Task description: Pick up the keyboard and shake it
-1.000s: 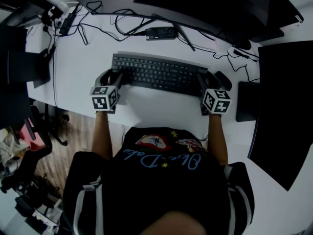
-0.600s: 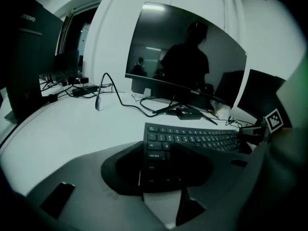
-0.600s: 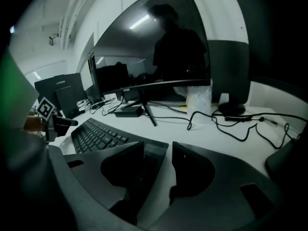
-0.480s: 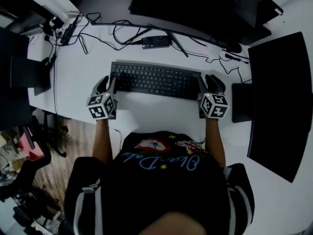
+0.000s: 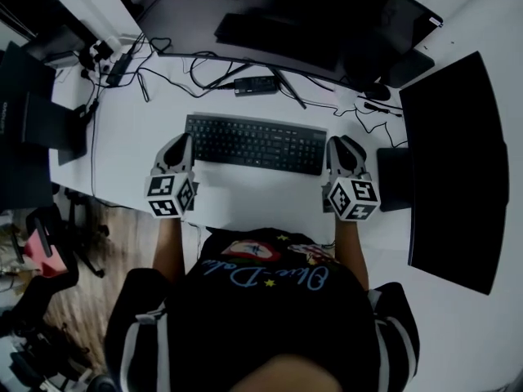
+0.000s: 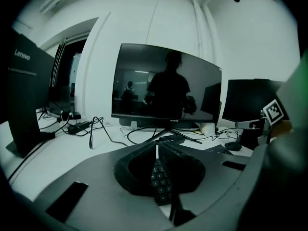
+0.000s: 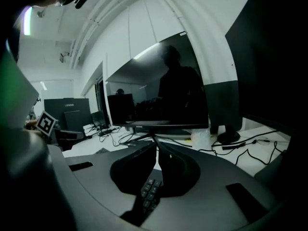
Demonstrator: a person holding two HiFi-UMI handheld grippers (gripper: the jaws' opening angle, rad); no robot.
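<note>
Keyboard (image 5: 256,143): one, black, held by its two short ends over the white surface (image 5: 261,202), lying level across in front of the person (image 5: 261,317). The fingers (image 6: 185,158) of the left gripper (image 5: 183,147) have just been closing and now press on the left end, which shows edge-on between them. The right gripper (image 5: 337,149) has closed in the same way on the right end. There are two grippers, each with one marker cube (image 5: 171,195) toward the person. Both forearms (image 5: 169,239) reach straight forward, about parallel, and the grippers tilt a little down. Behind the keyboard lie one small black box (image 5: 253,84) and several cables (image 5: 188,64). One dark monitor (image 5: 327,23) stands behind and a second monitor (image 5: 449,162) at the right. At the left is wooden floor (image 5: 122,227).
</note>
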